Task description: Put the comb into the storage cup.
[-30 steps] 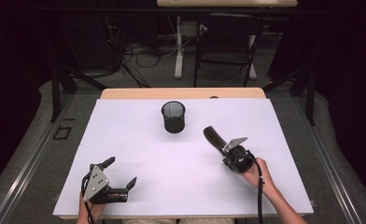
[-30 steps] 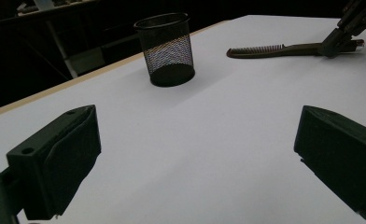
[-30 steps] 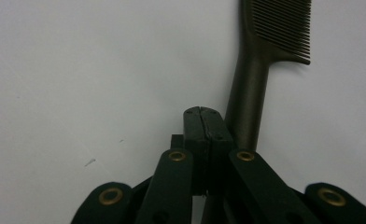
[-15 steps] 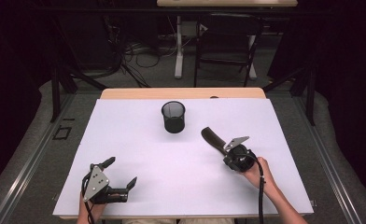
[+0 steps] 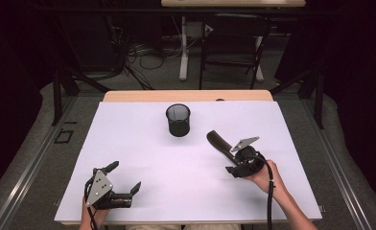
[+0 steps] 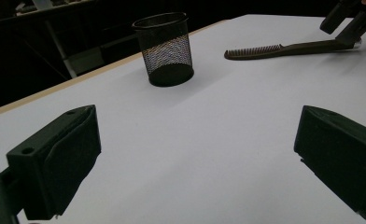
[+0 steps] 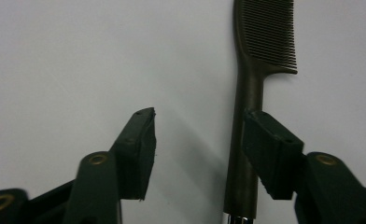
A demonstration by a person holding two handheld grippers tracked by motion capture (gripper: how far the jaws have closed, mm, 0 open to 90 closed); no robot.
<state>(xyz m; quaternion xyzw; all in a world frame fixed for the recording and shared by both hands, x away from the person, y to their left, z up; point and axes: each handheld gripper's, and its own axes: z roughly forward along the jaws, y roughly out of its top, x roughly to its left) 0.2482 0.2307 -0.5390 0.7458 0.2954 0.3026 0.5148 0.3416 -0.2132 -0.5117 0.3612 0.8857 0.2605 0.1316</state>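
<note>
— Comb (image 7: 253, 93), dark, lying flat on the white table cover (image 5: 143, 143). Where does it sit against the right gripper (image 5: 232, 162)?

— In the right gripper view its handle runs up between the two jaws, close against the inner face of the jaw on the right side of that view and well apart from the other jaw. The toothed end lies beyond the jaw tips, teeth facing right in that view.

— So is that gripper clenched on it?

— No, released: the jaws stand wide, with bare white cover between the left one and the handle. Whether the right jaw actually touches the handle, I cannot tell.

— And from above?

— In the high view the comb (image 5: 218, 142) points away from the right gripper, up and to the left, toward the mesh pen cup (image 5: 178, 120). The person's right hand (image 5: 263, 175) holds the gripper from behind, its cable trailing down along the forearm.

— The cup itself?

— Black wire mesh, upright, standing beyond the comb's toothed tip and apart from it. In the left gripper view the cup (image 6: 165, 49) stands far ahead of the jaws, with the comb (image 6: 288, 48) to its right, teeth upward in that view.

— The left gripper (image 5: 124, 179)?

— Released as well, jaws spread wide over bare cover, holding nothing, well apart from cup and comb, near the table's front edge.
</note>
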